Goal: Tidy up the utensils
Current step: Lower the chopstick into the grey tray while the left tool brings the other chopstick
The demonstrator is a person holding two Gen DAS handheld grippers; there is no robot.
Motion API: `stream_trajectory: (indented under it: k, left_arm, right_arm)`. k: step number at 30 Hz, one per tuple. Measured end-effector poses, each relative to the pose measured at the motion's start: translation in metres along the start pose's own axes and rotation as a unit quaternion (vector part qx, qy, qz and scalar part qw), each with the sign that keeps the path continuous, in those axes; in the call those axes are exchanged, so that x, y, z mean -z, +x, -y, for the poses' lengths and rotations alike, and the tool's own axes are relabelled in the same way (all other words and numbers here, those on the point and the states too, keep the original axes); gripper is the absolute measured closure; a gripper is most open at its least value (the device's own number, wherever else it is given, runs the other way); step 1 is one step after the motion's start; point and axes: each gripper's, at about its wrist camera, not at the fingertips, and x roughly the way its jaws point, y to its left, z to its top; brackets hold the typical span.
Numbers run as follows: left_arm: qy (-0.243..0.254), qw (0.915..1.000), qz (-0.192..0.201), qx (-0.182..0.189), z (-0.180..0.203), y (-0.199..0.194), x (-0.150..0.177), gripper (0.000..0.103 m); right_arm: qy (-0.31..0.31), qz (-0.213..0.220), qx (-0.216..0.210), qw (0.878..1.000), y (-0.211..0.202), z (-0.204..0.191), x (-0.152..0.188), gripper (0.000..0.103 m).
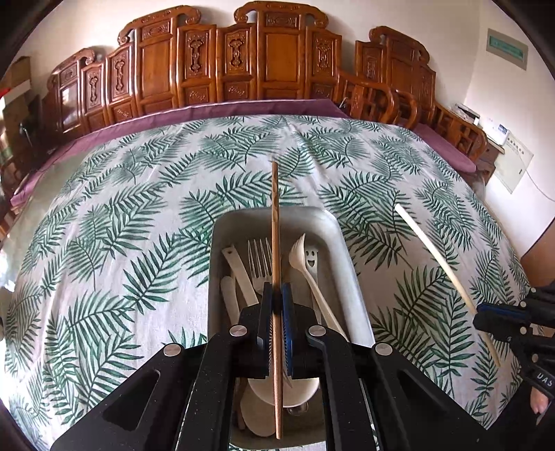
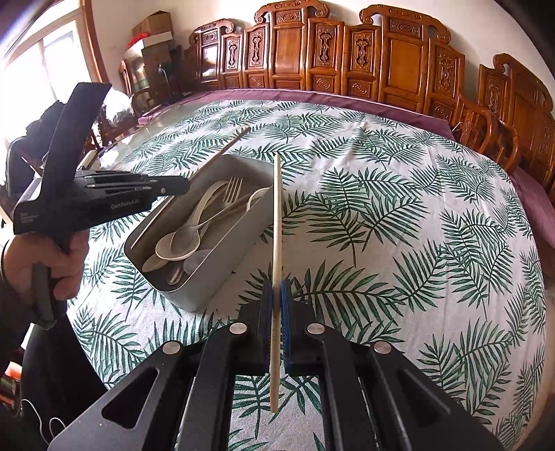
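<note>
My left gripper (image 1: 276, 295) is shut on a brown wooden chopstick (image 1: 275, 225) and holds it lengthwise above the grey metal tray (image 1: 353, 277). The tray holds forks, spoons and pale utensils (image 1: 305, 263). My right gripper (image 2: 276, 291) is shut on a pale chopstick (image 2: 276, 215), held above the leaf-print cloth just right of the tray (image 2: 222, 263). In the left wrist view the right gripper (image 1: 485, 314) and its pale chopstick (image 1: 433, 256) show at the right. In the right wrist view the left gripper (image 2: 180, 185) hovers over the tray with the brown chopstick (image 2: 232, 140).
The table carries a leaf-print cloth (image 2: 399, 215) over a purple cloth (image 1: 208, 112). Carved wooden chairs (image 1: 277, 59) line the far side and the right side (image 2: 503, 114). Boxes (image 2: 152, 31) stand at the far left by a window.
</note>
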Motion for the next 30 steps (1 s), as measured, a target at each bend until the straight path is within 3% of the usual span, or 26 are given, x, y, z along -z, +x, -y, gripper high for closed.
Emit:
stream_trajectory:
  k: [13, 30]
  left_arm:
    - [-0.004, 0.9999, -0.011, -0.006, -0.011, -0.001, 0.008, 0.098]
    - [-0.01, 0.9993, 0.035, -0.012, -0.042, -0.076, 0.023, 0.097]
  right_arm:
    - [-0.006, 0.001, -0.009, 1.0, 0.005, -0.016, -0.008, 0.097]
    - [-0.004, 0.001, -0.026, 1.0, 0.023, -0.057, -0.038, 0.097]
